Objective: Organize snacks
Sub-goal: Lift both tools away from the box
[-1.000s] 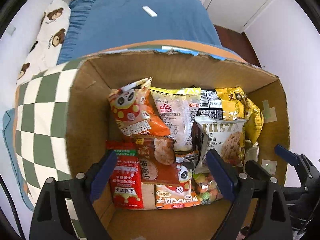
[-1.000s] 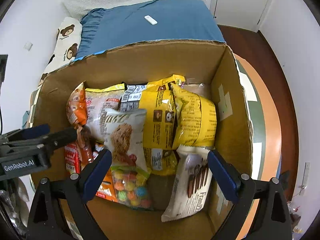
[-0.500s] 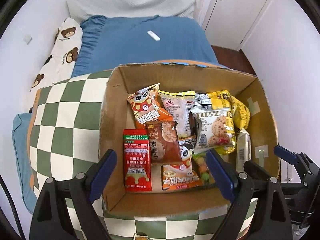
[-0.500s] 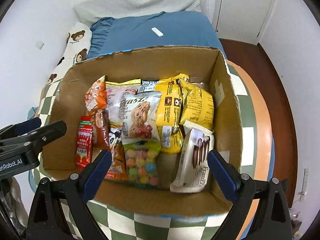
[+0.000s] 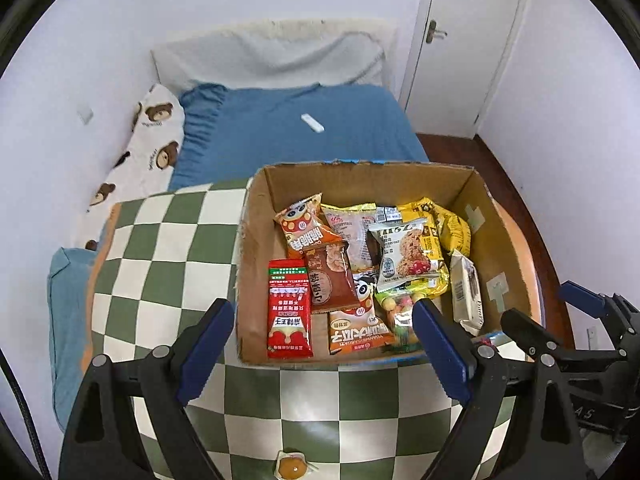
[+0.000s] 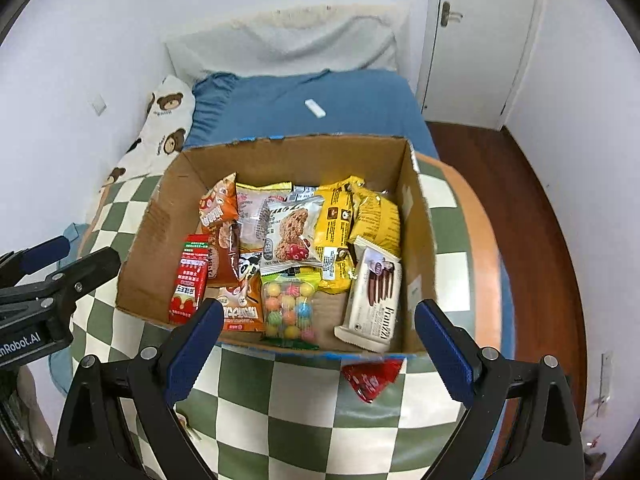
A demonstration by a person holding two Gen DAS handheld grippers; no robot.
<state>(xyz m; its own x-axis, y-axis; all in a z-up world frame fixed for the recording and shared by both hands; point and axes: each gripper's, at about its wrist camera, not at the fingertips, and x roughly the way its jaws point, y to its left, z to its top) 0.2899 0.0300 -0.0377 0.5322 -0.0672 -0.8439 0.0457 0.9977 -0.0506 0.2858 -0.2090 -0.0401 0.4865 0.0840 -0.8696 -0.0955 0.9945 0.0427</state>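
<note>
Cardboard box (image 6: pixel 416 216) sits on the green-and-white checked table (image 6: pixel 304 408), filling the middle of both wrist views, and it is packed with snack packets: a red packet (image 5: pixel 289 312) at the lower left of the box, a cookie packet (image 6: pixel 288 236) in the centre, yellow bags (image 6: pixel 360 216) toward the upper right, a bag of coloured candy balls (image 6: pixel 289 308) at the near wall and a white wafer packet (image 6: pixel 374 300) at the lower right. Two pieces lie outside it: a red wrapper (image 6: pixel 370 376) on the table touching the near wall in the right wrist view, and a small round snack (image 5: pixel 291 468) at the bottom edge of the left wrist view.

Left gripper (image 5: pixel 320 344) and right gripper (image 6: pixel 316 340) both hang above the table's near side, fingers spread wide, holding nothing.

Judging by this, the stray wrapper is next. Come down with the right gripper nearly flat to the cloth, pinch the wrapper by its raised edge, not its middle, and avoid nudging the box wall; drop it in the free gap near the wafer packet
</note>
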